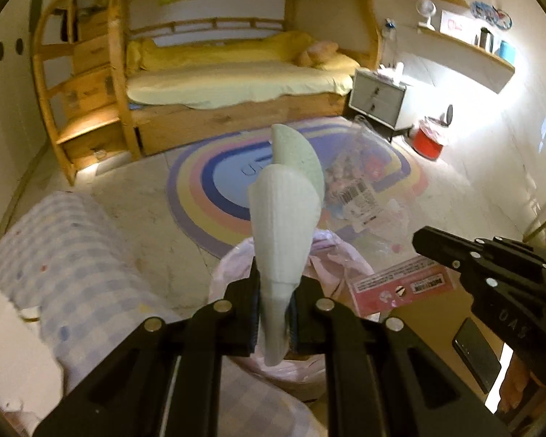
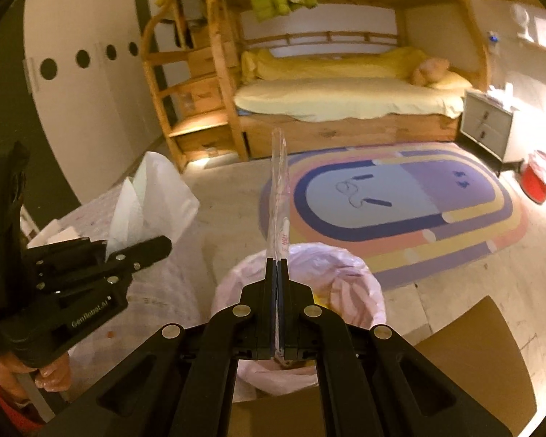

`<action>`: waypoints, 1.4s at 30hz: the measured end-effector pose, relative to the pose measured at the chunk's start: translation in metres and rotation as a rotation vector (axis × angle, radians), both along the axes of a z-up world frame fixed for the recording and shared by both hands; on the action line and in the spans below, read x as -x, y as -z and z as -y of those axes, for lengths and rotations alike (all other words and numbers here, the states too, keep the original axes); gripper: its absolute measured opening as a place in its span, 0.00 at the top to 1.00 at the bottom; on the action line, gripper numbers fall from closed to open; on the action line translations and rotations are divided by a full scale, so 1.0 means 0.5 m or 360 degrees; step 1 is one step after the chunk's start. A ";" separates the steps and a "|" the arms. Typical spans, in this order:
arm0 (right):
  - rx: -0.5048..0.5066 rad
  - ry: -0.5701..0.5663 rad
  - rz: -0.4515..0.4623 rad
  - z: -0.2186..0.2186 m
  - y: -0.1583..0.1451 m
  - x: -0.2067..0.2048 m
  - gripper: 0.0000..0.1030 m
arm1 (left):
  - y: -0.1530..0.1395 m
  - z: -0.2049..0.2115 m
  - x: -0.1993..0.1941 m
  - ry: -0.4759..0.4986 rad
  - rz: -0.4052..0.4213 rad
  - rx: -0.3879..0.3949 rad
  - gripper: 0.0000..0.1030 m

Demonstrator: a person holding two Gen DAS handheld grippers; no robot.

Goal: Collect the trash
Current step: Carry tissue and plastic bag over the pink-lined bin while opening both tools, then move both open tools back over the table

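Note:
My left gripper is shut on a folded white paper towel that sticks up past its fingers. Just below it stands a bin with a pink liner. My right gripper reaches in from the right, holding a clear plastic wrapper with a barcode and a pink label. In the right wrist view the right gripper is shut on that wrapper, seen edge-on, above the pink-lined bin. The left gripper shows at the left with the paper towel.
A rainbow rug covers the floor in front of a wooden bunk bed. A red bin stands by a grey nightstand. A checked cloth lies at the left. A brown cardboard surface and a dark phone are close by.

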State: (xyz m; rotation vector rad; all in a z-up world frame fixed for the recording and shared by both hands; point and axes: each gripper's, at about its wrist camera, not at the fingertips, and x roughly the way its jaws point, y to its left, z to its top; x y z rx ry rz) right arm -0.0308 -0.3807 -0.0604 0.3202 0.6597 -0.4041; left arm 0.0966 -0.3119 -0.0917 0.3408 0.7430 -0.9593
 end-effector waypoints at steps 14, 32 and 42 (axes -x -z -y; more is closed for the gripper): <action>-0.0103 0.0104 -0.0203 0.073 0.118 -0.063 0.83 | 0.044 0.051 -0.032 0.0008 -0.0092 -0.0050 0.44; -0.0082 -0.0077 0.0043 -0.050 -0.054 0.043 0.77 | -0.112 -0.215 0.027 -0.0384 0.0081 0.0113 0.39; -0.0025 -0.0417 0.0087 -0.214 -0.109 0.000 0.77 | -0.132 -0.418 0.077 -0.0671 0.0097 0.0154 0.36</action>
